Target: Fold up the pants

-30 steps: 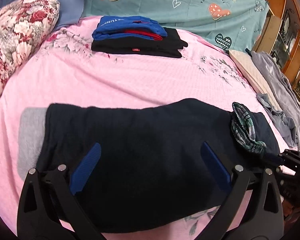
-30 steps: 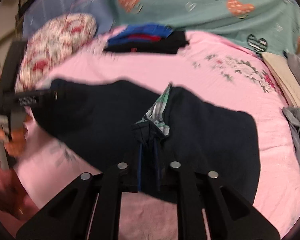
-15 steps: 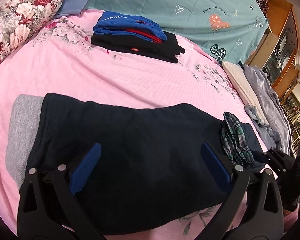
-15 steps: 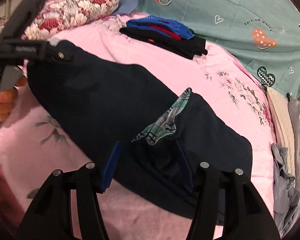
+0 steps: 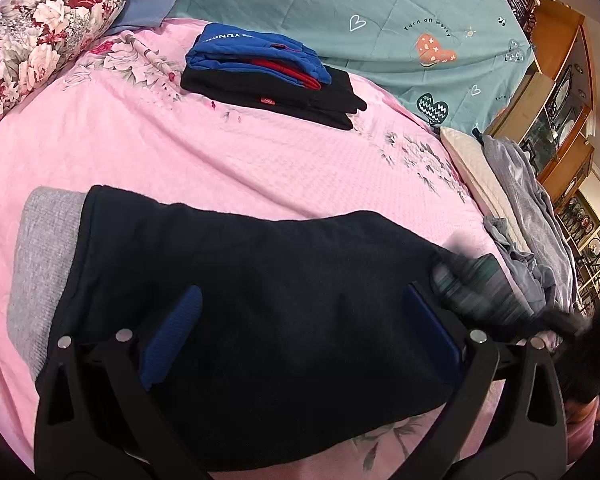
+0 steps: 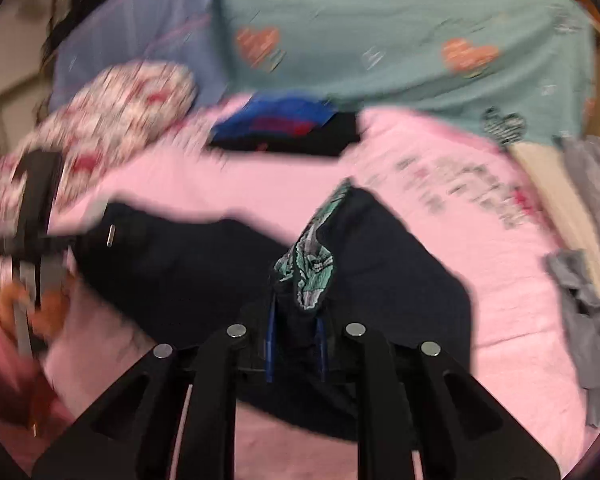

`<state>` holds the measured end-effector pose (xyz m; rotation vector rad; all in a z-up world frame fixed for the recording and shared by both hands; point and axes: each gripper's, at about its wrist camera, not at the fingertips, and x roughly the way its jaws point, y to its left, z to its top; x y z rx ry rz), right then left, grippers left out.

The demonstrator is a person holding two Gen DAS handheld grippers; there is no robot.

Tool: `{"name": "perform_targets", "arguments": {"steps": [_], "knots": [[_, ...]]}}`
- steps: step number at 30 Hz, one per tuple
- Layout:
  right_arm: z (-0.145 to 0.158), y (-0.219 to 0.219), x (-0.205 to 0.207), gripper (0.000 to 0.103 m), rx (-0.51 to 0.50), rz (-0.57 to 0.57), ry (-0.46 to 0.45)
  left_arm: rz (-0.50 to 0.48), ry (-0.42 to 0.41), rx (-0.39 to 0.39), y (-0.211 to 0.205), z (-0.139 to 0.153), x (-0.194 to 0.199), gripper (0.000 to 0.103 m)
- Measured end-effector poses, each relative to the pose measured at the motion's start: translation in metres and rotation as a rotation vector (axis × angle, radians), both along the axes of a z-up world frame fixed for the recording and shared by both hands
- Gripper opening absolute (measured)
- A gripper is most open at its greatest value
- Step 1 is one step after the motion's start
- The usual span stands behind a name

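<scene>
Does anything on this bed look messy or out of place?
Yes. The dark pants have their plaid lining flipped outward at the waist, where the right claw is pinching it. A crumpled grey garment also lies unfolded at the bed's right edge.

A bed [image 5: 228, 160] covered by a pink floral-printed spread carries everything. Dark navy pants [image 5: 280, 320] with a grey cuff lie across its near part. Farther back sits a folded stack of clothes [image 5: 268, 76], blue and red pieces on top of black ones. A floral pillow [image 5: 40, 36] rests at the far left, a teal quilt [image 5: 380, 20] with heart prints along the back, and a cream pillow [image 5: 476, 168] with crumpled grey garments [image 5: 540, 216] at the right edge.
</scene>
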<state>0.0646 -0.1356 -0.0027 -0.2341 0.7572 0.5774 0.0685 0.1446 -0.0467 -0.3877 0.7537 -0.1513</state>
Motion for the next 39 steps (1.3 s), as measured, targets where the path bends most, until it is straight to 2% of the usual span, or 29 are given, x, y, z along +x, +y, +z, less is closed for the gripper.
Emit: {"name": "perform_targets", "arguments": {"steps": [2, 3, 4, 5, 8, 11, 12, 13, 14, 15, 17, 18, 19, 21, 23, 24, 25, 27, 29, 31, 32, 34, 37, 39], "knots": [[-0.034, 0.024, -0.002, 0.035, -0.127, 0.084, 0.120, 0.002, 0.005, 0.001, 0.000, 0.000, 0.000, 0.101], [-0.040, 0.031, -0.009, 0.041, -0.176, 0.098, 0.084, 0.003, 0.007, 0.002, 0.000, -0.001, 0.001, 0.101], [-0.035, 0.035, -0.019, 0.050, -0.207, 0.118, 0.011, 0.003, 0.007, 0.002, 0.001, -0.001, 0.001, 0.101], [-0.029, 0.034, -0.023, 0.050, -0.189, 0.140, 0.006, 0.001, 0.007, 0.002, 0.000, 0.000, 0.001, 0.101], [0.004, 0.012, -0.018, 0.051, 0.037, 0.158, 0.029, -0.004, 0.013, 0.008, -0.001, -0.001, 0.002, 0.101], [0.028, -0.019, 0.010, 0.051, 0.289, 0.059, 0.069, -0.001, 0.012, 0.011, -0.001, -0.001, 0.002, 0.101], [0.030, -0.027, 0.022, 0.044, 0.357, 0.021, 0.092, -0.001, 0.012, 0.010, 0.001, -0.001, 0.002, 0.101], [0.027, -0.034, 0.041, 0.033, 0.420, -0.018, 0.125, 0.000, 0.011, 0.009, 0.001, -0.001, 0.002, 0.101], [0.021, -0.036, 0.055, 0.026, 0.451, -0.046, 0.156, 0.003, 0.010, 0.008, 0.002, -0.001, 0.002, 0.101], [0.010, -0.035, 0.069, 0.018, 0.447, -0.090, 0.195, 0.004, 0.008, 0.008, 0.002, -0.001, 0.001, 0.101], [-0.016, -0.019, 0.092, 0.017, 0.370, -0.124, 0.312, 0.007, 0.005, 0.006, 0.003, -0.001, 0.001, 0.101], [-0.035, -0.009, 0.100, 0.017, 0.293, -0.132, 0.395, 0.009, 0.005, 0.007, 0.003, -0.001, 0.001, 0.101], [-0.049, -0.003, 0.103, 0.014, 0.251, -0.152, 0.428, 0.012, 0.009, 0.005, 0.003, -0.001, 0.001, 0.101], [-0.041, -0.002, 0.097, 0.014, 0.234, -0.138, 0.397, 0.020, 0.010, 0.002, 0.005, -0.001, 0.000, 0.101], [-0.017, -0.019, 0.085, 0.017, 0.338, -0.134, 0.352, 0.018, 0.004, 0.003, 0.004, 0.001, -0.001, 0.101], [-0.014, -0.027, 0.083, 0.017, 0.356, -0.133, 0.335, 0.024, 0.004, 0.019, 0.002, 0.002, -0.001, 0.101], [-0.007, -0.034, 0.072, 0.020, 0.361, -0.129, 0.308, 0.030, -0.008, 0.046, -0.002, 0.006, -0.002, 0.101], [-0.015, -0.038, 0.057, 0.026, 0.332, -0.117, 0.320, 0.020, -0.034, 0.065, -0.013, 0.013, -0.004, 0.101], [-0.038, -0.027, 0.040, 0.028, 0.222, -0.055, 0.394, -0.012, -0.046, 0.048, -0.026, 0.020, -0.003, 0.101], [-0.035, -0.024, 0.028, 0.029, 0.184, -0.034, 0.304, -0.084, -0.069, 0.038, -0.046, 0.032, -0.004, 0.101], [-0.031, -0.029, 0.028, 0.029, 0.205, -0.039, 0.308, -0.111, -0.083, 0.041, -0.056, 0.037, -0.004, 0.101], [-0.015, -0.059, 0.038, 0.032, 0.344, -0.106, 0.285, -0.195, -0.117, 0.038, -0.083, 0.048, -0.006, 0.101], [-0.003, -0.095, 0.065, 0.034, 0.399, -0.257, 0.232, -0.370, -0.172, 0.007, -0.133, 0.057, -0.007, 0.101], [-0.006, -0.113, 0.086, 0.034, 0.464, -0.304, 0.260, -0.460, -0.168, -0.018, -0.165, 0.054, -0.005, 0.099]]}}
